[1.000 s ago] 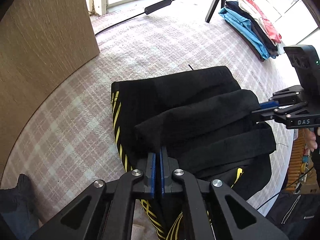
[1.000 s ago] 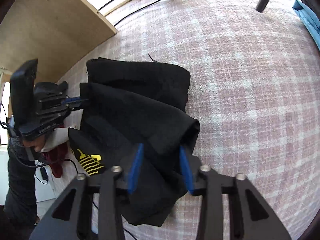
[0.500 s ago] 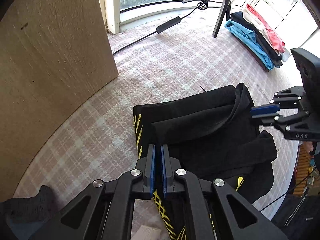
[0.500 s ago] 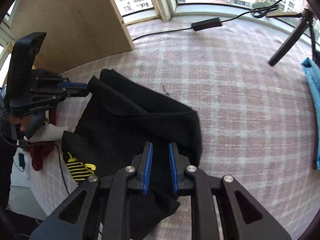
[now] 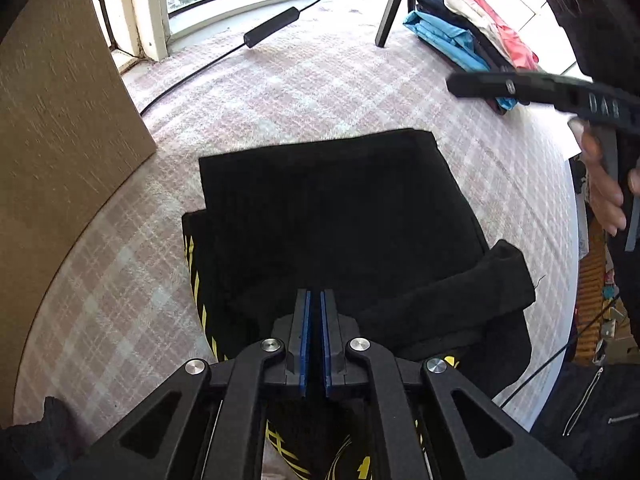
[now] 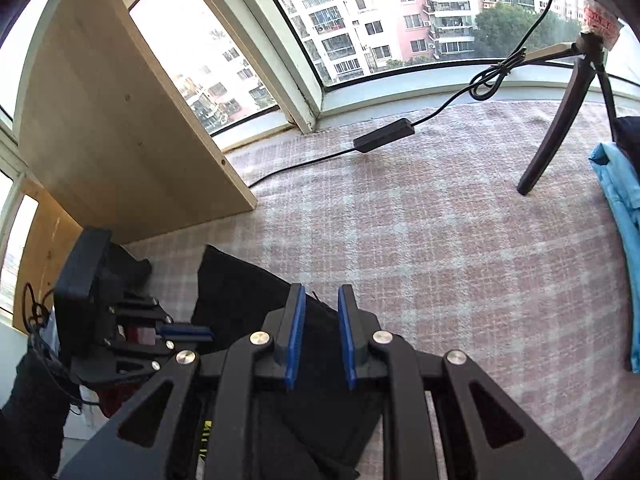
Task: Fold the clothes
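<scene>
A black garment with yellow stripes (image 5: pixel 340 216) lies folded on the pink plaid cloth; its top flap lies flat and a thick cuff sticks out at the right. My left gripper (image 5: pixel 315 300) is shut just above the near fold with a thin gap between its blue pads, nothing between them. My right gripper (image 6: pixel 320 308) is open and empty, lifted above the garment's right corner (image 6: pixel 240 296). It also shows in the left wrist view (image 5: pixel 520 86), raised at the right, with the hand holding it. The left gripper shows at the left of the right wrist view (image 6: pixel 188 332).
A wooden board (image 5: pixel 60 132) stands at the left. A black cable with an adapter (image 5: pixel 272 32) and a tripod leg (image 5: pixel 390 20) lie at the back by the window. A stack of folded clothes (image 5: pixel 468 36) sits at the back right. The table edge (image 5: pixel 560 320) runs along the right.
Both grippers carried the garment's near edge forward and laid it flat over the rest. My right gripper opened, let go and lifted up and back. My left gripper let go and stays low.
</scene>
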### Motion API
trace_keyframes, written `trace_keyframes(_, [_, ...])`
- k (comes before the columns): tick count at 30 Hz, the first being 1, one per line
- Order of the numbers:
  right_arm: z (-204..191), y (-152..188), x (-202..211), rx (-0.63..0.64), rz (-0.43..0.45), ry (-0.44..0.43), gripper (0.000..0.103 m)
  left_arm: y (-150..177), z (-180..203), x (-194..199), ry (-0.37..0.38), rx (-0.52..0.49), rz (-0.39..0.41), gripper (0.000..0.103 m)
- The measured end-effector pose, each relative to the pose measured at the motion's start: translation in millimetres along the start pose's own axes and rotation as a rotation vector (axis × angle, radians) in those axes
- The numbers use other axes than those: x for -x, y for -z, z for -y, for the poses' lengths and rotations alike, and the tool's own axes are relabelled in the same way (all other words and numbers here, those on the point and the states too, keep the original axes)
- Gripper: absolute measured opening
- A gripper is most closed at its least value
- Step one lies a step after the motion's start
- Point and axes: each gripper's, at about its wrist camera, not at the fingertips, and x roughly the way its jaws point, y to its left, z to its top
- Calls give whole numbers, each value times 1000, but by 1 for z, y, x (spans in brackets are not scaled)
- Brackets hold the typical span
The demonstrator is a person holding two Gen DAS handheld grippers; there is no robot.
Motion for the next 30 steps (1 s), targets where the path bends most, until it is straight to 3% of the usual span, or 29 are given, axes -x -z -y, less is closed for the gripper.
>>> trace_keyframes(3, [-9, 32, -4, 110, -105, 30, 18, 6, 5, 8, 10, -52, -3, 6])
trace_keyframes(5, [-12, 62, -2, 171, -156, 36, 28, 15, 9, 8, -3, -95, -32, 8])
trace_keyframes(6, [-14, 77, 0, 201, -180, 39, 29, 19, 9, 6, -10, -105, -52, 8])
trace_keyframes(10, [-23, 120, 8, 287, -229, 66, 29, 28, 14, -5, -14, -126, -104, 8])
trace_keyframes(11, [-25, 126, 11, 306, -234, 78, 34, 29, 15, -8, -11, -129, -113, 8])
trace_keyframes(14, [-31, 134, 11, 349, -230, 99, 49, 28, 23, -15, -6, -136, -126, 14])
trace_keyframes(18, [-35, 137, 11, 350, -239, 44, 49, 28, 32, -19, -8, -159, -136, 15])
trace_keyframes(21, [-41, 139, 7, 404, -232, 74, 49, 27, 29, -24, -17, -141, -150, 15])
trace_keyframes(24, [-42, 139, -6, 454, -238, 105, 49, 25, 26, -25, -11, -121, -143, 9])
trace_keyframes(25, [-40, 138, -10, 453, -242, 114, 49, 25, 26, -24, -11, -116, -140, 3])
trace_keyframes(27, [-31, 133, -16, 413, -248, 100, 34, 25, 24, -24, -12, -104, -133, 2])
trace_keyframes(28, [-23, 129, -17, 365, -254, 72, 15, 25, 23, -21, -11, -98, -121, 2])
trace_keyframes(29, [-17, 124, -14, 325, -246, 61, 8, 26, 23, -18, -11, -91, -108, 2])
trace_keyframes(30, [-12, 119, -10, 304, -224, 54, 8, 26, 21, -15, -4, -82, -95, 2])
